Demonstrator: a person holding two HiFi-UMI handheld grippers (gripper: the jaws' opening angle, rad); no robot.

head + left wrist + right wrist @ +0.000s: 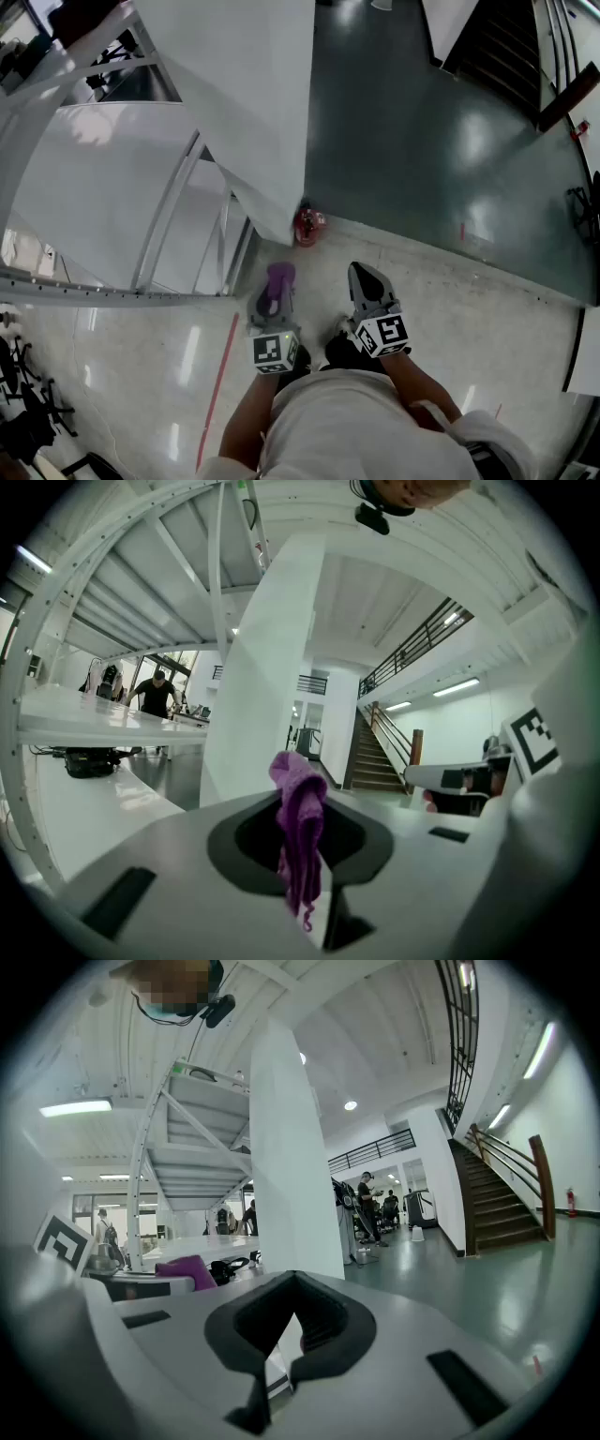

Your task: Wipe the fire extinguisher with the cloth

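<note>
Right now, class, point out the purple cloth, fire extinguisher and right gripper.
purple cloth (pixel 300 822): left gripper view, its hanging middle.
fire extinguisher (pixel 307 226): head view, red body.
right gripper (pixel 361 274): head view, closed jaw tips.

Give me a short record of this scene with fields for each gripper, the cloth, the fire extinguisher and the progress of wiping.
left gripper: shut on the cloth
right gripper: shut, nothing between its jaws
cloth: purple, bunched, hanging from the left gripper
fire extinguisher: red, on the floor at the foot of the white pillar, ahead of both grippers
wiping: not yet begun; the cloth is apart from the fire extinguisher
</note>
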